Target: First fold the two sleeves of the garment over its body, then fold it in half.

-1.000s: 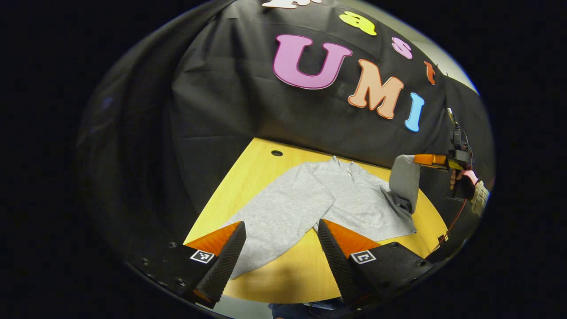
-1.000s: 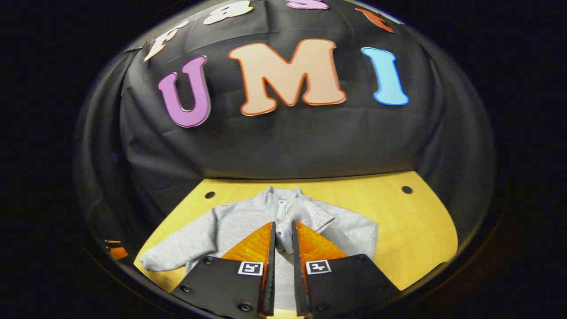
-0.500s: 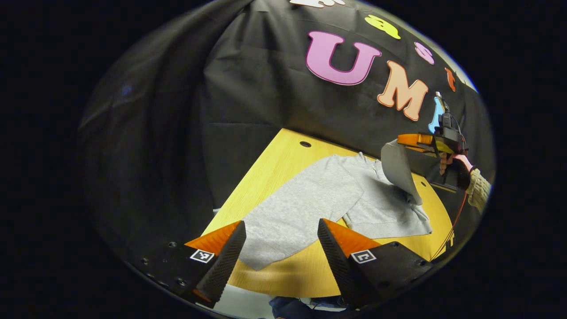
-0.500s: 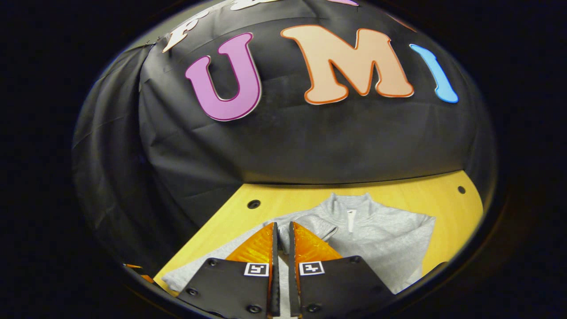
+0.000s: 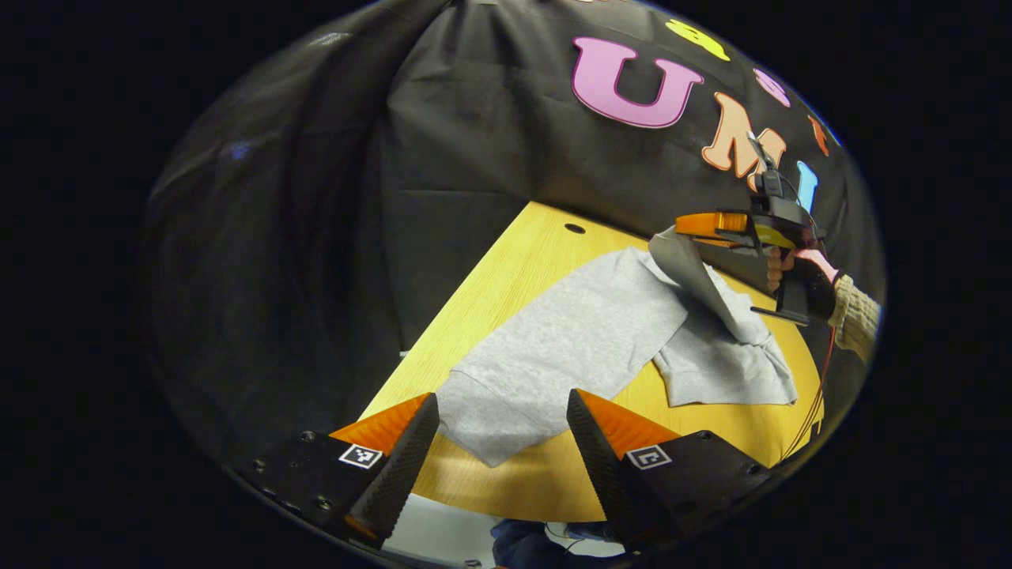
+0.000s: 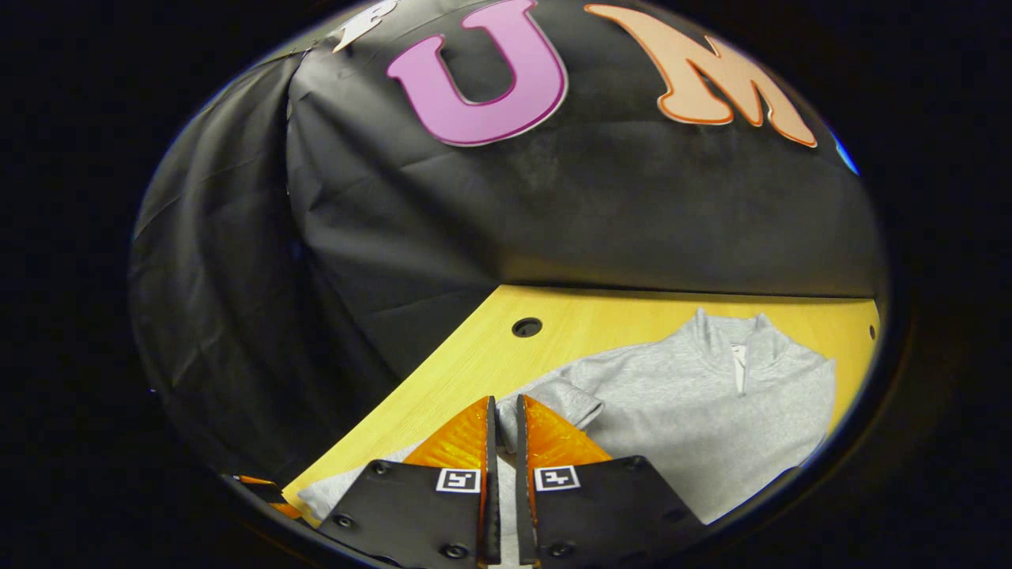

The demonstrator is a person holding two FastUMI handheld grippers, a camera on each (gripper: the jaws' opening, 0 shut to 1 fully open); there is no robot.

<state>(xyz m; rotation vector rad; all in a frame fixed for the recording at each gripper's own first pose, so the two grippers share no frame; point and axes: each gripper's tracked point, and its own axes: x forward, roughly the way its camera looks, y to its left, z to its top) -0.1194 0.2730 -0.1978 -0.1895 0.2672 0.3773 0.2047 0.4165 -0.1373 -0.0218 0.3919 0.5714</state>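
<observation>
The right gripper (image 6: 503, 419) clenches the cuff of the grey fleece pullover (image 5: 585, 340) spread on the yellow wooden desk (image 5: 522, 261), lifting that sleeve (image 5: 696, 273) to carry it over the body, while the left gripper (image 5: 498, 442) hangs released above the other cuff.

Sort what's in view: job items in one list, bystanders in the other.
Job:
- garment, grey, spread on the table
- right sleeve, lifted over the body
- left sleeve, flat
- right gripper, shut on the right sleeve
- left gripper, open above the left sleeve

Bystanders:
- table
- table hole
- black cloth
</observation>
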